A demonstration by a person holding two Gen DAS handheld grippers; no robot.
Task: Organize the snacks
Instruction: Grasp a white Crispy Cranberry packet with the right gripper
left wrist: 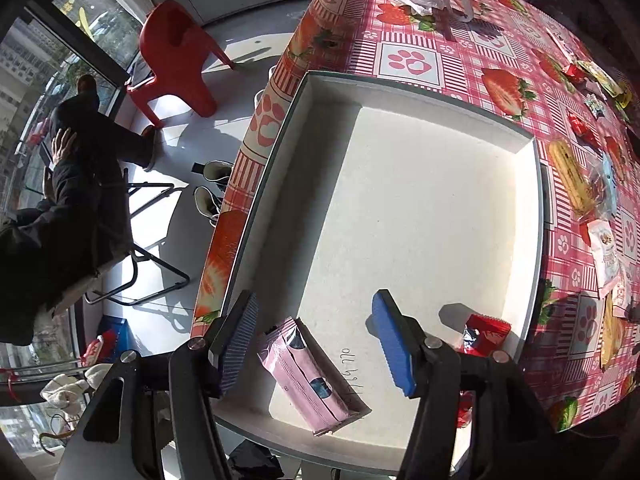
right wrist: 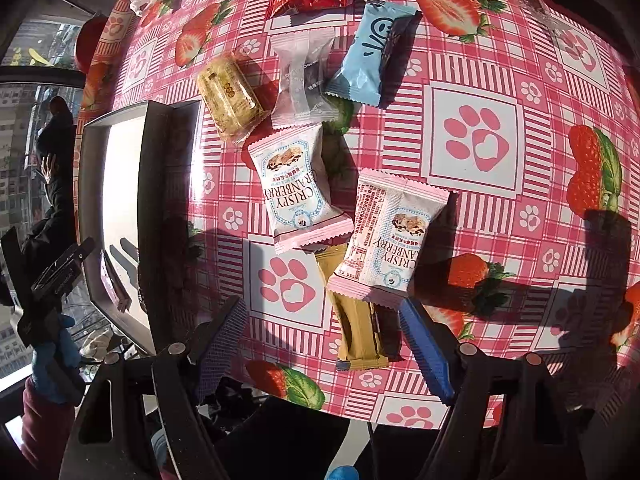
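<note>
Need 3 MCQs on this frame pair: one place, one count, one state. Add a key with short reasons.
1. Where does the pink packet lie?
A. inside the white tray
B. on the red chair
C. under the plastic bag

2. How many packets printed "Crispy Cranberry" show in the right wrist view?
A. one
B. two
C. four

3. How do the right gripper jaws stand?
A. shut on a blue packet
C. shut on nothing
B. open, nothing held

Key: 1 A, it rests on the tray floor near the left gripper. 2 B, one beside the other. 3 B, the fingers stand apart above the tan packet without pressing it.
</note>
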